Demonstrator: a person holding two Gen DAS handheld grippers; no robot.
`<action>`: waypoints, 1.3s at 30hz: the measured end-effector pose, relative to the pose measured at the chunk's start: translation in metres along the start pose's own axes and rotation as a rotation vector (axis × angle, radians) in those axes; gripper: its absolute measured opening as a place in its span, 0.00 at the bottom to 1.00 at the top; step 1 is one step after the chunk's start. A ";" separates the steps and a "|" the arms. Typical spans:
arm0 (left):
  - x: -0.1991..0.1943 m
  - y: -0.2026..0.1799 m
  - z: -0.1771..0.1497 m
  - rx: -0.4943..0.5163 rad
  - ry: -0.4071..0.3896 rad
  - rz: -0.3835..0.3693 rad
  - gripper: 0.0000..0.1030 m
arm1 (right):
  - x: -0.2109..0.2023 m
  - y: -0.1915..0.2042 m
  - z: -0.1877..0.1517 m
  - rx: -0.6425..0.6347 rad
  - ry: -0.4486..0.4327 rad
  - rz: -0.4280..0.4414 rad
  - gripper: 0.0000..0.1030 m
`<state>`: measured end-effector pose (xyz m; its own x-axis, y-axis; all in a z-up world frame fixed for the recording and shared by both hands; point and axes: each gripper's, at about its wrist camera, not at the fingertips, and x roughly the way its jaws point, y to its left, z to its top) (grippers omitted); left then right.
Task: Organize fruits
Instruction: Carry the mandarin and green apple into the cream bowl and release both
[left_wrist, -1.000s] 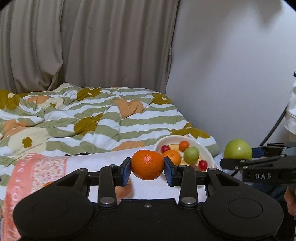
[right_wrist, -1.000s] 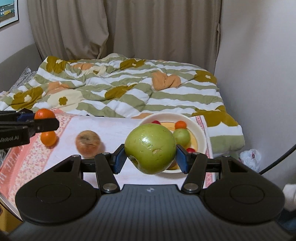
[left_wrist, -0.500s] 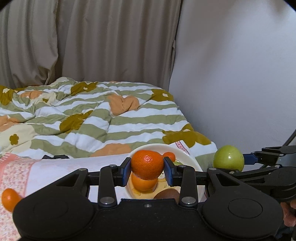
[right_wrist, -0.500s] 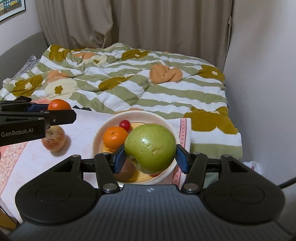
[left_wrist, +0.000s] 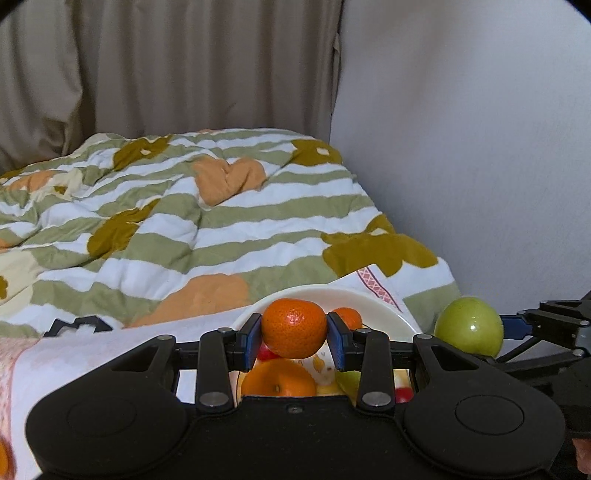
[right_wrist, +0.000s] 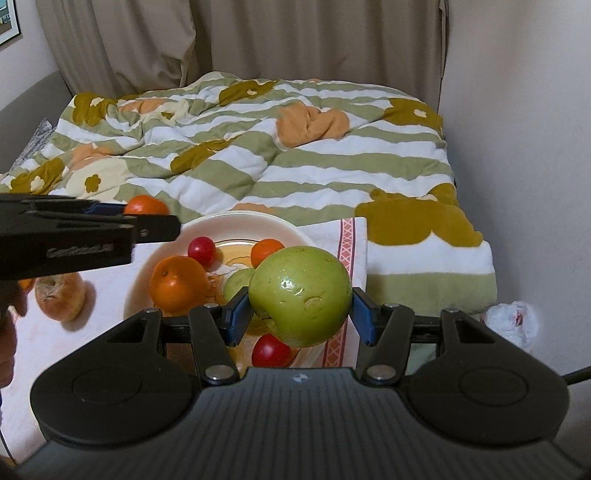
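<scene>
Presently, a small round orange mandarin (left_wrist: 294, 328) is clamped between the blue pads of the left gripper (left_wrist: 294, 334) and is held in the air above the near-left part of a wide cream-coloured ceramic bowl (right_wrist: 236, 223). A large green apple with a dented skin (right_wrist: 300, 295) is gripped by the right gripper (right_wrist: 300, 308) and is held above the bowl's right side; in the left wrist view the same apple (left_wrist: 468, 325) is seen beside the bowl's right rim.

Inside the bowl, a bigger orange (right_wrist: 179, 282), a small orange fruit (right_wrist: 266, 251), two red cherry-sized fruits (right_wrist: 201, 250) and a smaller green fruit (right_wrist: 238, 283) are seen, lying close together.

The bowl is carried by a bench covered with a white cloth with a pink patterned border (right_wrist: 347, 240). To the left of the bowl, apart from it, a brownish wrinkled round fruit (right_wrist: 61, 301) is laid on the cloth.

Behind the bench, a bed with a green-and-white striped quilt with ochre and orange flowers (right_wrist: 258, 158) is seen, backed by beige curtains (left_wrist: 166, 66). A crumpled white plastic bag (right_wrist: 511, 323) is seen low beside the wall.
</scene>
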<state>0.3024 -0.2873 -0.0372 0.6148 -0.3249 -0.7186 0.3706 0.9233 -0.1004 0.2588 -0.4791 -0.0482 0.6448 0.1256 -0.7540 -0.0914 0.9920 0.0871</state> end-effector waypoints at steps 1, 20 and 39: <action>0.007 0.000 0.002 0.005 0.011 -0.002 0.40 | 0.004 -0.001 0.000 0.003 0.005 -0.003 0.70; 0.015 0.003 0.012 0.043 -0.020 0.011 0.97 | 0.022 -0.020 0.009 0.032 0.028 -0.025 0.70; -0.030 0.046 -0.014 -0.105 -0.009 0.067 0.97 | 0.056 -0.008 0.018 0.030 0.037 0.029 0.70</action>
<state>0.2914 -0.2319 -0.0297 0.6420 -0.2627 -0.7203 0.2537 0.9593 -0.1237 0.3096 -0.4802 -0.0792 0.6141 0.1541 -0.7741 -0.0861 0.9880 0.1284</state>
